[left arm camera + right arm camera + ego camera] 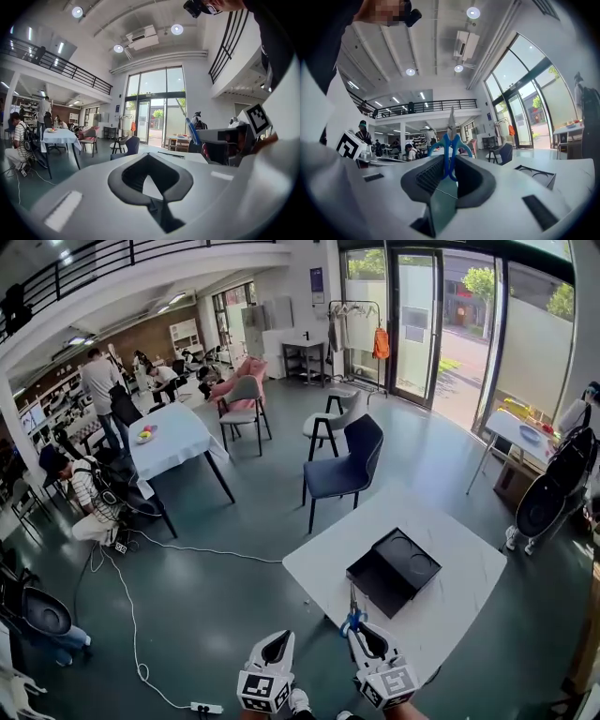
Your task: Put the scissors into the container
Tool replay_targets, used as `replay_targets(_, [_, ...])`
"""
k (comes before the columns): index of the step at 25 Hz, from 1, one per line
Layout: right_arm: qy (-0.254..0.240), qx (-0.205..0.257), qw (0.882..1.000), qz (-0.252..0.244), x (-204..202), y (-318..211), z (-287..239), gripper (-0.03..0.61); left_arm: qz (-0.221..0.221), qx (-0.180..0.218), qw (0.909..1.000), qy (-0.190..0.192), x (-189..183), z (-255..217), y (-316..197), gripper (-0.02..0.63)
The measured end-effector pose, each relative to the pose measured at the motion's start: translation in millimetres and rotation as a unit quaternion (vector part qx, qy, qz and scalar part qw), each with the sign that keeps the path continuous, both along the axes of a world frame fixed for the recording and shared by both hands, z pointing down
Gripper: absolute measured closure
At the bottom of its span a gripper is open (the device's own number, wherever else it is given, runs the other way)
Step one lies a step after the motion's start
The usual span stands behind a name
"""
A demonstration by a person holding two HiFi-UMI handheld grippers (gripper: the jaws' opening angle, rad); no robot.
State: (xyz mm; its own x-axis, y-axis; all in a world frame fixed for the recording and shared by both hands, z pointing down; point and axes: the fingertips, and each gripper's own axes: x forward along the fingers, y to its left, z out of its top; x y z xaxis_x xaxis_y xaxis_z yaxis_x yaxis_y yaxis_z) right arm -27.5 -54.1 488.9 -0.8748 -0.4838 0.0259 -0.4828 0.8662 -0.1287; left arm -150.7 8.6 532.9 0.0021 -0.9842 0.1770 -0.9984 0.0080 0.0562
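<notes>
Closest to me are both tools, low in the head view. The left tool (278, 648) hangs off the surface's near corner, and its own view shows the jaws drawn together with nothing between them. The right tool (368, 641) is clamped on the scissors (352, 617), its pads gripping the blue handle loops at a middling width.

I judge this to be the carry step: the scissors are up off the white surface (459, 601), held over its near edge and just short of the black container (373, 585), which lies open and looks empty, though I can't see every corner.

In the right gripper view the scissors (450, 149) stand straight out from the tool (449, 176). The loops sit between the pads and the closed blades run on beyond them to a tip at the far end. Their long axis lines up with the tool's own, pointing away from me and past the container's near side.

For the next move, I think the right tool must go forward and to my right until the blades are over the container's open well. Then I'd tilt or lower it so the tip clears the rim, and only then let the jaws part. The grip is on the loops alone, so the blades may swing.
</notes>
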Motion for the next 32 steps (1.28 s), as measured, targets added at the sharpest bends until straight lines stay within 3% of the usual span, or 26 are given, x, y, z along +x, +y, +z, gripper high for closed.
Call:
replay_targets(12, [0.002,-0.009,0.996,0.084,-36,-27,-4,0.500,0.060,0.017,0.9981,0.000,-52,-12,-36,0.603])
replay_targets(21, [0.013,-0.013,0.989,0.146,-27,-36,3,0.500,0.114,0.015,0.9933,0.005,-51,-5,-51,0.604])
replay_targets(27, [0.029,-0.015,0.987,0.156,-18,-53,15,0.500,0.134,-0.001,0.9909,0.005,-41,9,-78,0.603])
replay_targets(32, [0.032,-0.020,0.986,0.165,-12,-78,21,0.500,0.147,-0.012,0.9886,0.031,-35,8,-106,0.604])
